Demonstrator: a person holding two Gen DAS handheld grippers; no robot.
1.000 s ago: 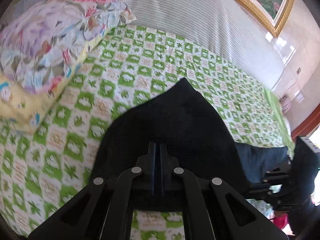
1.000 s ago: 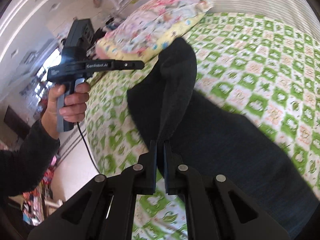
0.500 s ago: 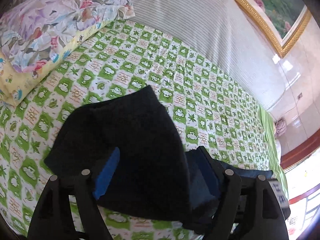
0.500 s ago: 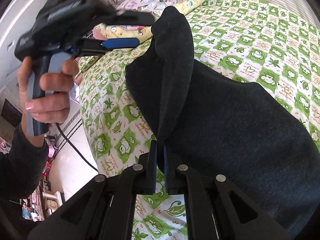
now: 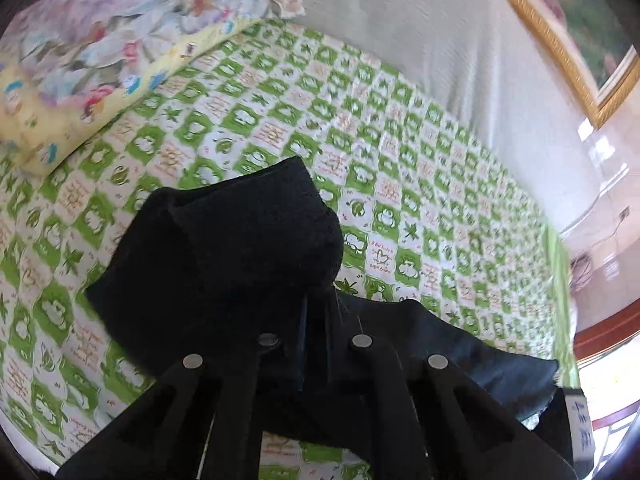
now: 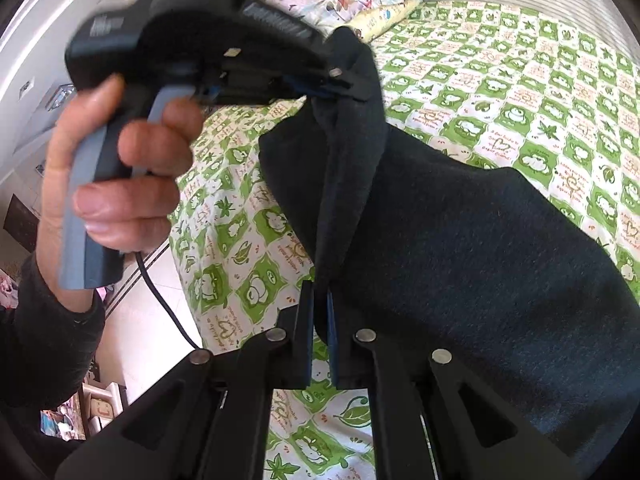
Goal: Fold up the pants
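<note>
Together, both tongs are gripping dark pants (image 6: pixel 460 240) over a green-checked bed (image 6: pixel 520 80).

Right tongs (image 6: pixel 319 312) are pinching a raised fold of the fabric, fingers almost touching with cloth between them. Left tongs (image 5: pixel 316 320), held in a person's hand (image 6: pixel 116 168), are clamping shut on the upper edge of the same fold, lifting it clear of the bedspread while the rest of the garment is lying spread across the bed toward the right. A floral pillow (image 5: pixel 120 40) is resting near the headboard, beside a gold-framed picture (image 5: pixel 560 40) on the wall.
</note>
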